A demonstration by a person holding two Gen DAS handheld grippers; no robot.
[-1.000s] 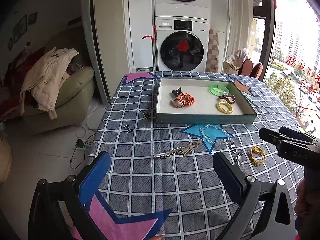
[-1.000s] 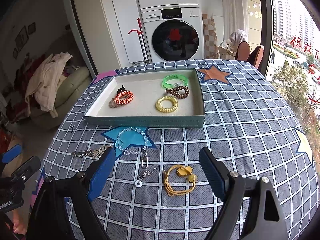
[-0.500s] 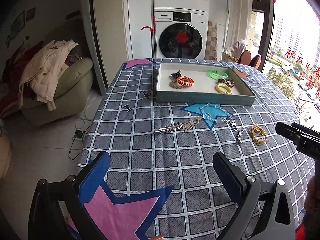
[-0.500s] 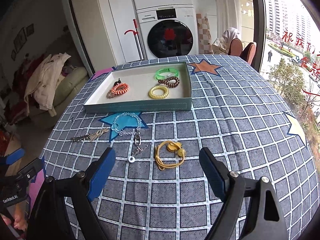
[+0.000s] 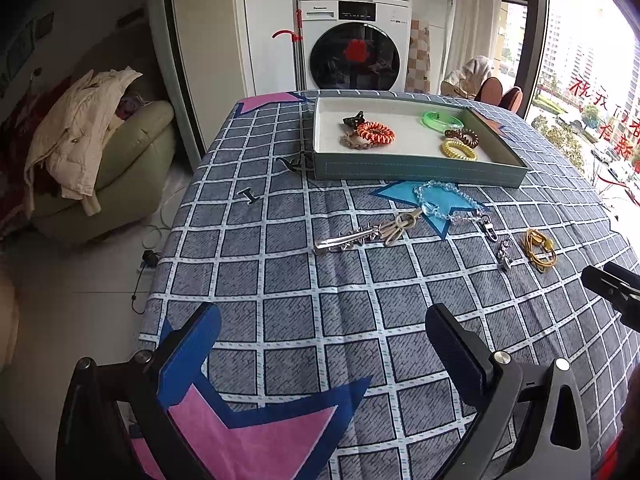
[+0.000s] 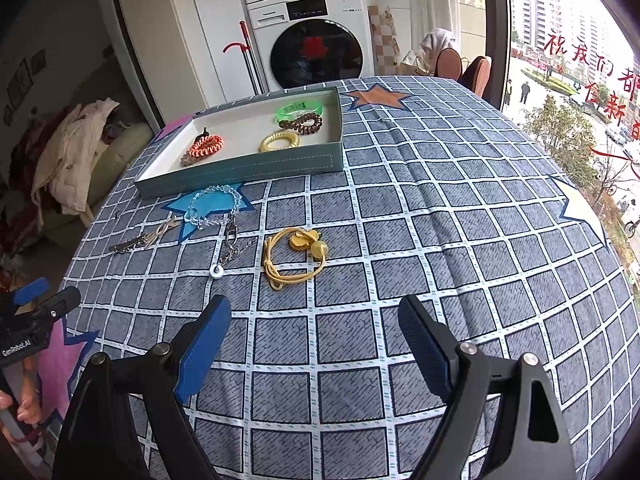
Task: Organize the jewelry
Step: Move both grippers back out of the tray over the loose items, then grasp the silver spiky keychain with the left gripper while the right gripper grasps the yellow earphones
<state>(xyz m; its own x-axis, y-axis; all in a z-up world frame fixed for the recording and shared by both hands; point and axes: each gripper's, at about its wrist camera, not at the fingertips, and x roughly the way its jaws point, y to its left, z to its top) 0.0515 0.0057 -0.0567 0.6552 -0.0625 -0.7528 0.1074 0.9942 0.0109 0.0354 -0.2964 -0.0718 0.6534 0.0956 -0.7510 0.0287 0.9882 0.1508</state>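
Observation:
A teal tray (image 5: 416, 169) (image 6: 240, 170) at the far side holds orange (image 5: 375, 131), brown, yellow (image 6: 279, 141) and green (image 6: 298, 109) hair ties. In front of it on the checked cloth lie a clear bead bracelet (image 5: 444, 202) (image 6: 212, 206), a silver spiked clip with keys (image 5: 368, 234), a small silver chain (image 6: 229, 254) and a yellow cord bracelet (image 6: 294, 254) (image 5: 540, 249). My left gripper (image 5: 322, 342) is open and empty near the table's front left. My right gripper (image 6: 314, 330) is open and empty just short of the yellow cord bracelet.
Small black clips (image 5: 250, 196) lie left of the tray. A washing machine (image 5: 354, 44) stands behind the table, an armchair with clothes (image 5: 92, 152) to the left, a window to the right. The table's left edge drops to the floor.
Both grippers have pulled back and risen from the tray toward the table's near edge; the jewelry looks farther off. Nothing was taken hold of.

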